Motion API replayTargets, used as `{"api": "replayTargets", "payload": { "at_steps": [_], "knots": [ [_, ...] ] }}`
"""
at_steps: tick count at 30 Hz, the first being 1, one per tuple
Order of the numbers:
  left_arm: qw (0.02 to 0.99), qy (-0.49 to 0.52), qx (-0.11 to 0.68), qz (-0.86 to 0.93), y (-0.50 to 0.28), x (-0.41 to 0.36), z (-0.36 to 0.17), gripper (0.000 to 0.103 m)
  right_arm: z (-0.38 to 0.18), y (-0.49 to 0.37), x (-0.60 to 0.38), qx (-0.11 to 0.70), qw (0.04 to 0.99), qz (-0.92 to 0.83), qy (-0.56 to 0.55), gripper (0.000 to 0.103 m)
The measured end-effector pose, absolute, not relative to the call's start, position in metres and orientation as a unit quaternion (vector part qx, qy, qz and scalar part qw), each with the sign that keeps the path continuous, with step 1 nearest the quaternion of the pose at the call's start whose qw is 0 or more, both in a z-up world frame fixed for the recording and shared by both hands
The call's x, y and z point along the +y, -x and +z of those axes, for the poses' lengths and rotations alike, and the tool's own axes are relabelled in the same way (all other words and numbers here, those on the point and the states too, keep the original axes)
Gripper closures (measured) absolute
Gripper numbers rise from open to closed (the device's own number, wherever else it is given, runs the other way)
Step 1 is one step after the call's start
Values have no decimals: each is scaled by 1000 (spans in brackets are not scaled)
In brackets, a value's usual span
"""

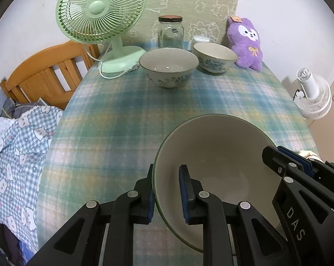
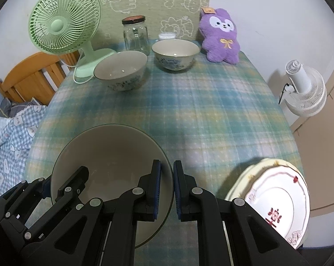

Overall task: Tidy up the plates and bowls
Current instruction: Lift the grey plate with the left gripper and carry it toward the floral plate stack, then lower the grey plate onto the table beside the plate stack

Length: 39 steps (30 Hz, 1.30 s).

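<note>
Near bowl: we saw the large bowl at the table's near edge, its near rim cut off behind both tools.
Left gripper: our left gripper straddled the bowl's left wall, one pad outside, one inside, narrowly apart; we could not tell whether they pinched it.
Right gripper: our right gripper straddled the right wall, pads almost closed on the rim; firm contact was unclear.
Only right view: stacked plates showed at the right edge, partly cut off, red characters too blurred to read.
Far items: green fan, patterned bowl, jar, second bowl, purple plush.
Hidden: a small white object behind the second bowl was unidentifiable.
Writing: "DAS" showed on the right tool in the left view.
</note>
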<state>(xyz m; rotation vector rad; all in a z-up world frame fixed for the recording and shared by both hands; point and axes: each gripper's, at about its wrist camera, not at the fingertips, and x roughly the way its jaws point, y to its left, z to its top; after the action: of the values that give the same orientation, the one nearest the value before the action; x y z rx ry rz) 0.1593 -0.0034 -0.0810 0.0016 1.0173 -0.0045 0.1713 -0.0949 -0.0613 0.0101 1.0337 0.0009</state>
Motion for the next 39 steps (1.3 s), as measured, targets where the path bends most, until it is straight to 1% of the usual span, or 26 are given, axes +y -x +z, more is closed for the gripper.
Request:
{"api": "replayTargets", "payload": {
  "at_steps": [16, 25, 32, 33, 35, 36, 39],
  "knots": [
    [870, -5, 493, -5, -128, -30, -94, 88, -77, -137, -120, 501, 865, -5, -3, 88],
    [862, -5, 506, -3, -120, -35, -107, 88, -92, -130, -125, 515, 857, -4, -5, 88],
    [866, -7, 500, 0, -117, -35, -110, 87, -95, -127, -124, 511, 859, -3, -5, 88],
    [866, -5, 501, 0, -116, -35, -110, 86, -95, -127, -124, 513, 859, -1, -6, 86],
    [863, 0, 506, -6, -116, -35, -110, 78, -95, -126, -124, 511, 860, 5, -5, 85],
    [861, 3, 508, -10, -115, -35, -111, 71, -94, -125, -124, 510, 860, 8, -4, 85],
    [859, -2, 512, -16, -113, -39, -111, 66, -96, -126, -122, 517, 856, 25, 1, 71]
  ]
}}
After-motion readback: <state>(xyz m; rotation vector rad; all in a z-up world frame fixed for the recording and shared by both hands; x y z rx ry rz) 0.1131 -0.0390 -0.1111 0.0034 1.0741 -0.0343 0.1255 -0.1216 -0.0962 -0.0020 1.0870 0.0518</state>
